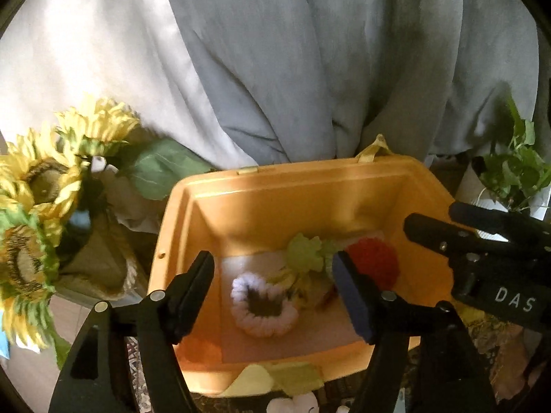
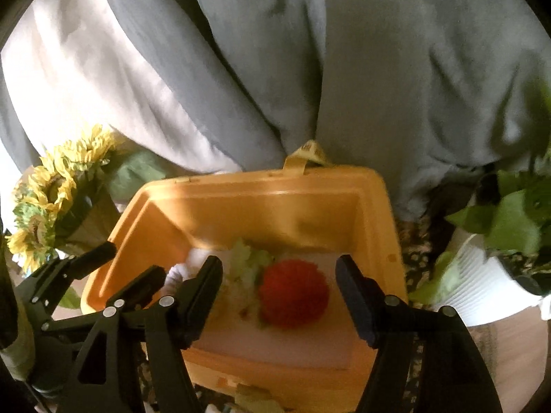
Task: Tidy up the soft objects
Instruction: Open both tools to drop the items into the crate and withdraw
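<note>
Right now both the left gripper (image 1: 273,277) and right gripper (image 2: 279,280) hover spread wide and empty over the orange bin (image 1: 275,186). Inside lie 3 soft pieces: a pale scrunchie (image 1: 263,304), a red pom-pom (image 2: 292,292) and a green flower (image 1: 304,253).

White letters "DAS" printed on the black body of the right gripper (image 1: 427,237), at the right of the left wrist view, no other legible text

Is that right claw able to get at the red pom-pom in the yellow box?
Probably yes: the right gripper is open above the red pom-pom, and the box has no lid in the way.
</note>
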Available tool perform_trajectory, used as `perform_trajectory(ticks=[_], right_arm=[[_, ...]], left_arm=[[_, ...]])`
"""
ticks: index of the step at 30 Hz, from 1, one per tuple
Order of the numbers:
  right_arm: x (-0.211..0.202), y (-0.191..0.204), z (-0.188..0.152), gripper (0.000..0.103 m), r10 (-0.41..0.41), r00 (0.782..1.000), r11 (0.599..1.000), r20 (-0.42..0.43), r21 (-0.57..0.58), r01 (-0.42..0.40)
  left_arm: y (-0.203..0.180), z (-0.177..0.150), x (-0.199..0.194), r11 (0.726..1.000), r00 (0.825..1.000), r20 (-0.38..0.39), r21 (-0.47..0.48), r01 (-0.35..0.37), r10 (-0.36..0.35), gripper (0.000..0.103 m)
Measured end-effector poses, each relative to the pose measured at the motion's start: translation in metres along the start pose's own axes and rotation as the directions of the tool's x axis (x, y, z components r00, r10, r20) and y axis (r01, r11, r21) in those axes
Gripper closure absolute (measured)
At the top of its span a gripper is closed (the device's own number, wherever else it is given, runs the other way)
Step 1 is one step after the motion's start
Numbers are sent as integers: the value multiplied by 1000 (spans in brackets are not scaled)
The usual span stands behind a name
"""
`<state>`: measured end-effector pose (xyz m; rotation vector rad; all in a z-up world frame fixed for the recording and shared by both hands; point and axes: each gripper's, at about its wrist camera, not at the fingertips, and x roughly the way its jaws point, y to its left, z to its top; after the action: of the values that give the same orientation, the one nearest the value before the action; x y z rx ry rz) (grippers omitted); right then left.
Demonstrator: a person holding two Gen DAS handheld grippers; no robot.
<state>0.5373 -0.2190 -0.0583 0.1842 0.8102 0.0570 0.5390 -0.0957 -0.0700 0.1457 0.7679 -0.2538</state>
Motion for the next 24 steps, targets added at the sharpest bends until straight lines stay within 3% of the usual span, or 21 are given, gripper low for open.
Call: perform_trajectory(ticks=[12,24], right_arm=[[-59,6,-3,34,-59,989,998,134,-4,60],[-98,6,-28,28,-156,960,988,234,39,151]], left_arm=[[1,-8,-60,999,993,115,-29,-32,35,20],[0,-38,-109,980,959,207,-68,-185,195,10]])
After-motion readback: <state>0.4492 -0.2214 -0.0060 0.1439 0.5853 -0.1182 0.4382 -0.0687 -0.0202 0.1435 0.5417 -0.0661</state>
